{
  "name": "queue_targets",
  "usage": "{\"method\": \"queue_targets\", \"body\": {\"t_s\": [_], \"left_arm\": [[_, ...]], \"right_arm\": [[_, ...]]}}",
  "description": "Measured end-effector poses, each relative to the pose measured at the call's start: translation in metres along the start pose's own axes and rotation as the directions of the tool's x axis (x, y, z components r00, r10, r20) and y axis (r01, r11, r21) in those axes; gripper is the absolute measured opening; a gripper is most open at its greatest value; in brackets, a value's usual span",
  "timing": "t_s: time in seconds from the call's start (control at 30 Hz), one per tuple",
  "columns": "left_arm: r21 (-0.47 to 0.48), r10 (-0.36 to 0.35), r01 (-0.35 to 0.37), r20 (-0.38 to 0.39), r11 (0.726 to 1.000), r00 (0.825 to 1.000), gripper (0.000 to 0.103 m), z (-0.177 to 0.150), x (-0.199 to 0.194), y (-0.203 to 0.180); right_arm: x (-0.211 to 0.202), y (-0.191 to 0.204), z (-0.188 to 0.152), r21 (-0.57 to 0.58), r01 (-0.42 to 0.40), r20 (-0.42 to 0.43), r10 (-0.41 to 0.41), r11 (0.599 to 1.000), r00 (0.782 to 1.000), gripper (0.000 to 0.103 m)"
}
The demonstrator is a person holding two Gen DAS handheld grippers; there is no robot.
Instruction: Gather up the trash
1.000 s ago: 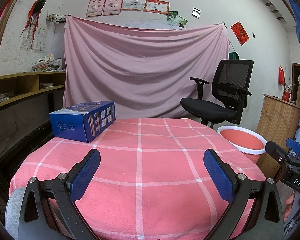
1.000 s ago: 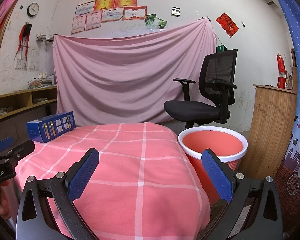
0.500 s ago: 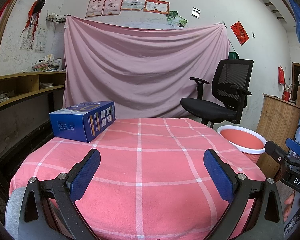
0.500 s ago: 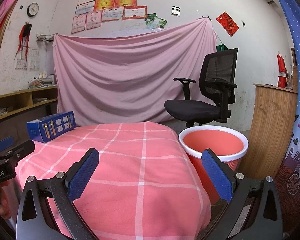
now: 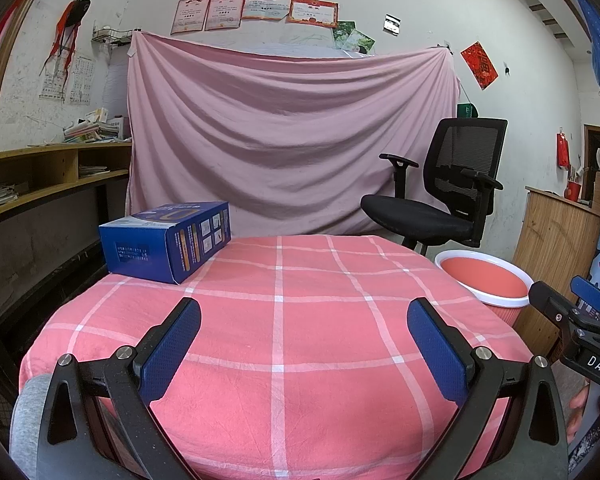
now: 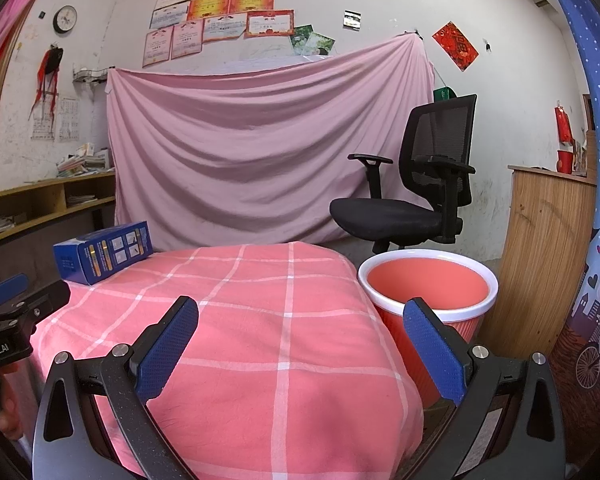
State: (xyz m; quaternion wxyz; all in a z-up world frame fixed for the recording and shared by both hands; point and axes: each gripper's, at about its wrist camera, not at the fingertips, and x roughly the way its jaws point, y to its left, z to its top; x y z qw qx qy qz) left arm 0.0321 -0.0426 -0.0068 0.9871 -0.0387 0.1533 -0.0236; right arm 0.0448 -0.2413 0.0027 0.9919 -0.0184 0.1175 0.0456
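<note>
Left wrist camera shows my left gripper (image 5: 304,322) with its two blue pads spread wide, and nothing is between them. It hangs above the near part of a table covered with a pink checked cloth (image 5: 278,344). A blue box (image 5: 166,246) lies on the far left corner of this cloth, well apart from my fingers. To the right, beside the table and lower than its top, stands a red bin (image 5: 485,280) with a white rim. My right gripper (image 5: 580,320) is seen at the right edge.

In the right wrist camera my right gripper (image 6: 301,320) is also wide apart and carries nothing. It is over the right near part of the table, and the bin stands just beside the table edge. A black office chair (image 6: 412,200) stands behind the bin, before a pink sheet (image 6: 260,152) hanging on the wall.
</note>
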Motion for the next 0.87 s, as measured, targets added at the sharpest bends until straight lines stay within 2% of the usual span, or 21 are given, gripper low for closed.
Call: {"method": "queue_targets", "body": {"t_s": [0.57,0.87], "left_arm": [[0.065,0.034,-0.033,-0.018,0.997,0.999,0.101,-0.007,0.007,-0.003],[0.068,0.037,-0.035,-0.020,0.997,0.999,0.101,-0.007,0.010,0.002]], "right_arm": [[0.000,0.002,-0.002,0.002,-0.002,-0.008,0.002,1.000,1.000,0.103],[0.001,0.003,-0.002,0.004,-0.006,-0.011,0.006,1.000,1.000,0.103]]}}
